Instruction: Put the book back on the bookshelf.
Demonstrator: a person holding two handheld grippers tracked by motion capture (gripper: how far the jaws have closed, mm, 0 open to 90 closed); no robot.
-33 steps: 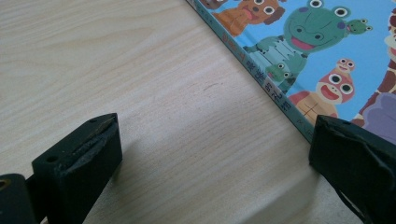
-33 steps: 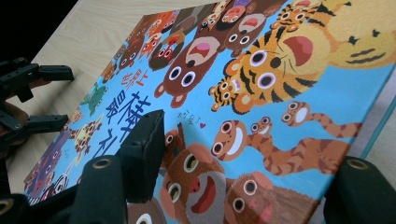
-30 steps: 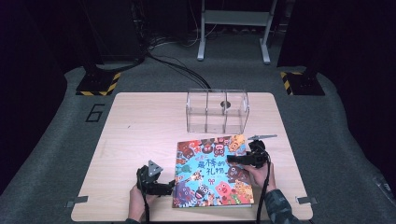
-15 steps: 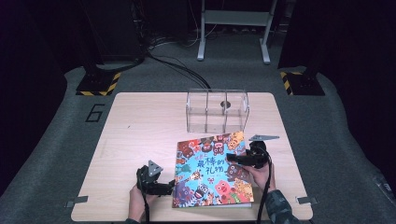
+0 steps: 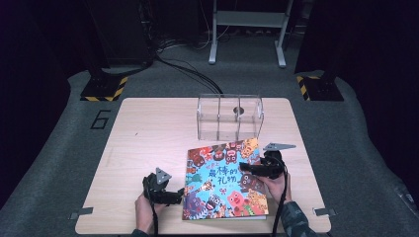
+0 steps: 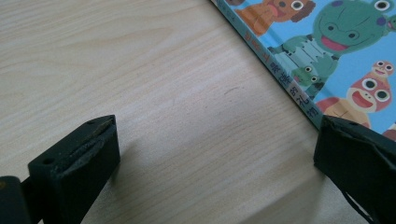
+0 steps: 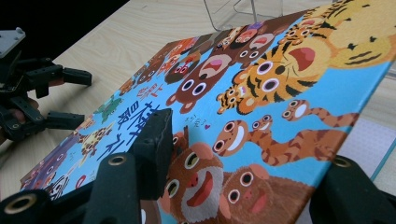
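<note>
Flat on the wooden table (image 5: 148, 128), picture book (image 5: 222, 180) sits just in front of the clear box (image 5: 230, 116). Right gripper (image 5: 247, 168) clamped on book's front cover at its right edge, jaws just closed, cover lifted slightly. Left gripper (image 5: 179, 196) open, beside book's spine, not gripping.

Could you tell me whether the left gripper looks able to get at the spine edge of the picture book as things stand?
Probably yes: the left gripper stands open beside the picture book, with bare table between its jaws and the spine.
</note>
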